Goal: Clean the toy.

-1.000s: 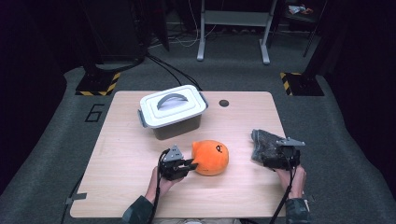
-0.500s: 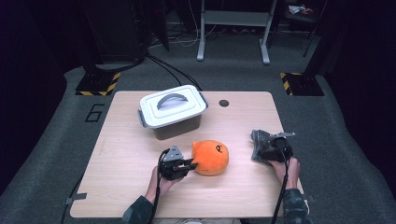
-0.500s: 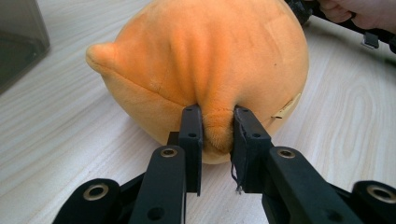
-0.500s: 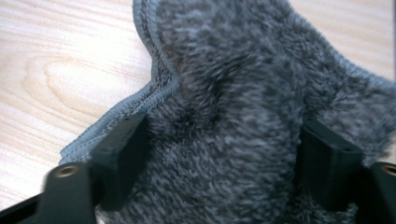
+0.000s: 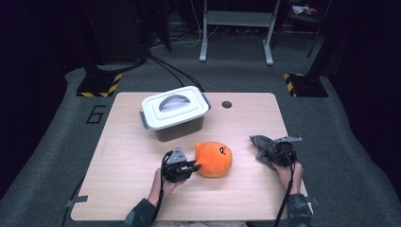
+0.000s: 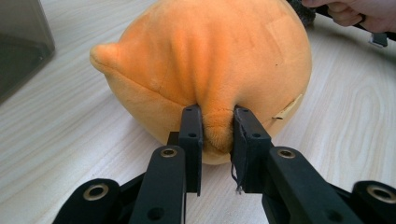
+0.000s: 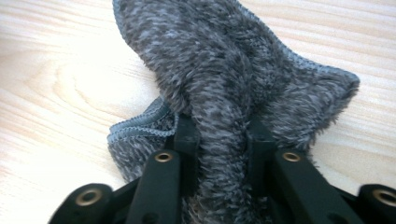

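Note:
An orange plush toy (image 5: 214, 159) lies on the wooden table (image 5: 123, 156) near its middle front. My left gripper (image 5: 194, 166) is shut on a pinched fold of the plush (image 6: 205, 70), its jaws squeezing the fabric (image 6: 217, 133). At the right, a grey fuzzy cloth (image 5: 263, 147) lies crumpled on the table. My right gripper (image 5: 276, 153) has just been closing and is now shut on a ridge of that cloth (image 7: 233, 79), with pile bulging between the jaws (image 7: 224, 163).
A white lidded box with a grey handle (image 5: 174, 112) stands behind the plush. A small dark hole (image 5: 227, 104) marks the table's far side. In the left gripper view, the other hand (image 6: 350, 11) is at the top right. Grey floor surrounds the table.
My right gripper has shifted slightly toward the grey cloth and closed on it. The left gripper and the orange plush have stayed where they were.

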Demonstrator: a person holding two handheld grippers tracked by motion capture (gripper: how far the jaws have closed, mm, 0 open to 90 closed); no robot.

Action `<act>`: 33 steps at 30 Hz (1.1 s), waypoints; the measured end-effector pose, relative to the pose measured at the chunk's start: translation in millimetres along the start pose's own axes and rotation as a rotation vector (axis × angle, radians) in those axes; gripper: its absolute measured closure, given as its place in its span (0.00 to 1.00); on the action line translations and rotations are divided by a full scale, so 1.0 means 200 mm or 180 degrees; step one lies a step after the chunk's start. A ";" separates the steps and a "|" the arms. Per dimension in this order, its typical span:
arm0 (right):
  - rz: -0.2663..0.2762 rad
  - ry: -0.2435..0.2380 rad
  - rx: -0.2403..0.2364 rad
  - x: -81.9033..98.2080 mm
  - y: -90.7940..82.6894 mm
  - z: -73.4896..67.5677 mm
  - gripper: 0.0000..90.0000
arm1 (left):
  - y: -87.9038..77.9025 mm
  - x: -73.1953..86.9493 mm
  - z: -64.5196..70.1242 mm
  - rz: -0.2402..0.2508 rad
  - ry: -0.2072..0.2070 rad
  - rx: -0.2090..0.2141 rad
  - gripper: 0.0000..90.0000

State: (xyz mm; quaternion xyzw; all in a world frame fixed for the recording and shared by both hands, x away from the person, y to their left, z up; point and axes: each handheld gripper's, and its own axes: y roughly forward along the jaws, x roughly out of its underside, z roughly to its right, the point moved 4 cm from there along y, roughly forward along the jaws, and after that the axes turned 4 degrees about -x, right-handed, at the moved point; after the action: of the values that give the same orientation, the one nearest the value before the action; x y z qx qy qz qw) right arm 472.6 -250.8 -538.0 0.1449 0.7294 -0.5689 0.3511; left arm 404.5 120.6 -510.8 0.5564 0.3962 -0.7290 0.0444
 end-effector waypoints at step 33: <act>0.0405 -0.0510 -0.0732 -0.28 -0.32 -0.50 0.84 | 0.02 -0.09 0.02 -0.0065 0.0102 -0.0045 0.84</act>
State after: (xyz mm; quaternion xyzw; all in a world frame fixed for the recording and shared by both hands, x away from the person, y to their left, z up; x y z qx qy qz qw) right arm 439.1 -167.2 -443.1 0.1038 0.7487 -0.4680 0.4579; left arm 409.8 107.9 -497.6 0.5636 0.4077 -0.7176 0.0345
